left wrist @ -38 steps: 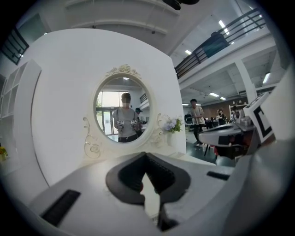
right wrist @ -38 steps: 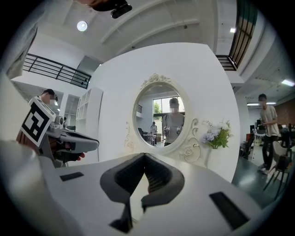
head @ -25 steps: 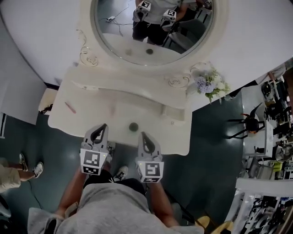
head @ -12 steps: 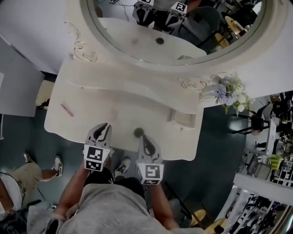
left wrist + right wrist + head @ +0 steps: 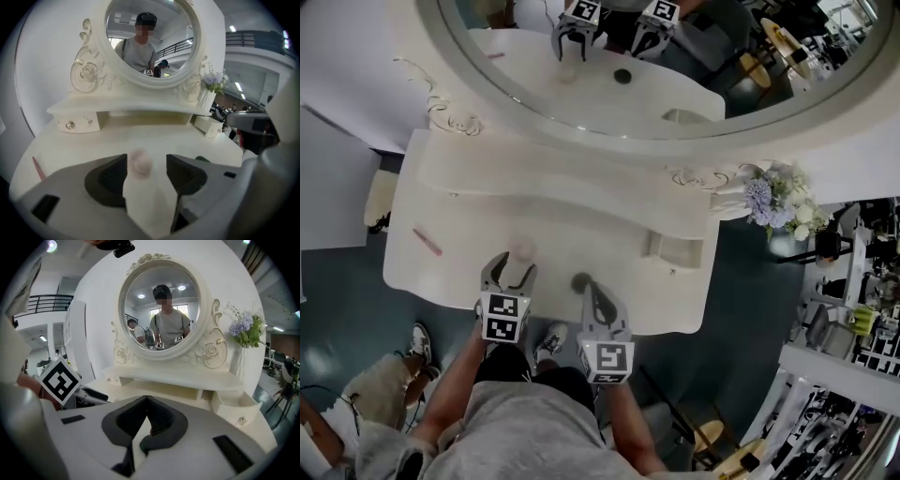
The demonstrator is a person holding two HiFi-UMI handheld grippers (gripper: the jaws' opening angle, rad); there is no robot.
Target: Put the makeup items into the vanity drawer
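A small pale pink makeup item (image 5: 522, 250) stands on the white vanity top (image 5: 487, 202). My left gripper (image 5: 510, 269) is right behind it. In the left gripper view this pink item (image 5: 139, 161) sits blurred between the jaws of the left gripper (image 5: 146, 163), whose pads do not touch it. Those jaws have just been opening and now stand open. A dark round item (image 5: 579, 281) lies beside the tip of my right gripper (image 5: 589, 285), which is shut and empty (image 5: 147, 401). Far left lies a pink stick (image 5: 427, 242). A small drawer (image 5: 680, 248) stands open at the right.
A large oval mirror (image 5: 675, 56) rises behind a raised shelf, with a shut little drawer with a knob (image 5: 77, 123) at its left end. A vase of flowers (image 5: 778, 202) stands at the right end. A person's feet (image 5: 417, 342) show on the floor at left.
Both grippers have come down toward the tabletop. The left one moved up to the pink item and its jaws went from shut to open. The right stays shut.
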